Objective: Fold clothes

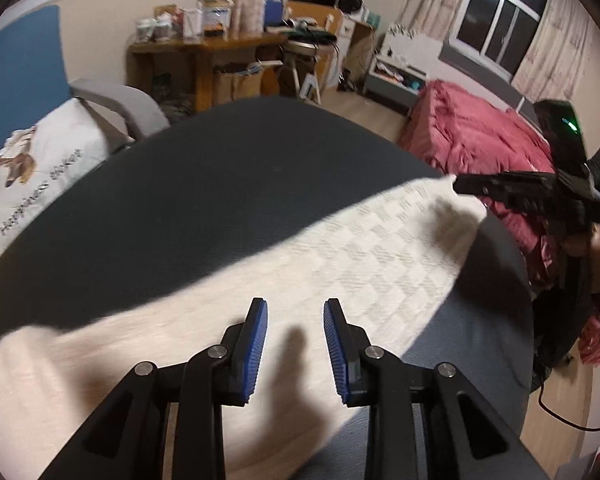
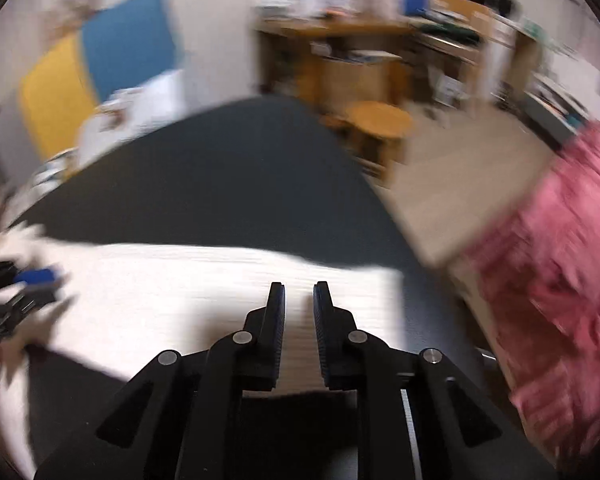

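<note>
A cream waffle-knit garment [image 1: 260,292] lies in a long band across the dark desk [image 1: 180,184], beneath and ahead of the left gripper [image 1: 295,312], fingers apart and empty. The right gripper [image 2: 299,292], fingers slightly parted and empty, hovers over the band's far end, seemingly readying a fold.
</note>
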A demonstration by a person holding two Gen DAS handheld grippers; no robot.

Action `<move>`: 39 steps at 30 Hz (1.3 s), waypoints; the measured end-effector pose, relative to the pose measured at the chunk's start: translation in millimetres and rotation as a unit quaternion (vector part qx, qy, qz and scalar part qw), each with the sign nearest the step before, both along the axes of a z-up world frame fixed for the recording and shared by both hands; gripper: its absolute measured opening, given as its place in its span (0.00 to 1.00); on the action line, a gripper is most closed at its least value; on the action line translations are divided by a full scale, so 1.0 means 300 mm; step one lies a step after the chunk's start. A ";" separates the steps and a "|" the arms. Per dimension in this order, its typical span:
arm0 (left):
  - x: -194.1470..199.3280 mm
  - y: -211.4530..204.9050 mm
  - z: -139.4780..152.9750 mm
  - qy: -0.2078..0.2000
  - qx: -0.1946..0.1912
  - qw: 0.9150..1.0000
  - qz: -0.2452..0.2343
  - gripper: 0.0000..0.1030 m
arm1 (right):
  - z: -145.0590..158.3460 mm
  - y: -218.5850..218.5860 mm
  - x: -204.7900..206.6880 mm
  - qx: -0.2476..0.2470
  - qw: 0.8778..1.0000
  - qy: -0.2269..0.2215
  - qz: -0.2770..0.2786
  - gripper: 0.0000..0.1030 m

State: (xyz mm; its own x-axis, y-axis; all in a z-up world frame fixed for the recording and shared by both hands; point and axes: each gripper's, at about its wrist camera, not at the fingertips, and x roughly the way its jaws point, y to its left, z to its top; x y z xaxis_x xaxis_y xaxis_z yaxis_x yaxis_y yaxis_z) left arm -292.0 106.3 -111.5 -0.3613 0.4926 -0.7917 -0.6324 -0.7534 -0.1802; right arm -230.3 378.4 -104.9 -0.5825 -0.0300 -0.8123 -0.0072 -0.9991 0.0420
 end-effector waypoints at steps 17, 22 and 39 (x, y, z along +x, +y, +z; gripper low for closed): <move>-0.080 -0.396 0.012 -0.009 0.073 0.989 0.131 0.28 | 0.053 -0.310 -0.038 -0.019 0.997 0.031 0.064 0.20; -0.079 -0.559 0.018 0.023 0.033 0.988 0.149 0.26 | 0.061 -0.385 -0.045 -0.036 0.996 0.039 0.074 0.20; -0.084 -0.453 -0.079 0.005 0.008 0.988 0.155 0.30 | -0.061 -0.801 -0.147 0.044 0.994 -0.009 0.104 0.19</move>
State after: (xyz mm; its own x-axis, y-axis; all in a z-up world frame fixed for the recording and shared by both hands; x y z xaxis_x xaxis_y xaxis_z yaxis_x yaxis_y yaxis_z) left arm -317.2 -29.5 -135.1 -0.5049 0.3694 -0.7801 -0.3738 -0.9082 -0.1881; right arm -274.5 138.2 -123.4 -0.5564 -0.0776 -0.8273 0.2008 -0.9787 -0.0432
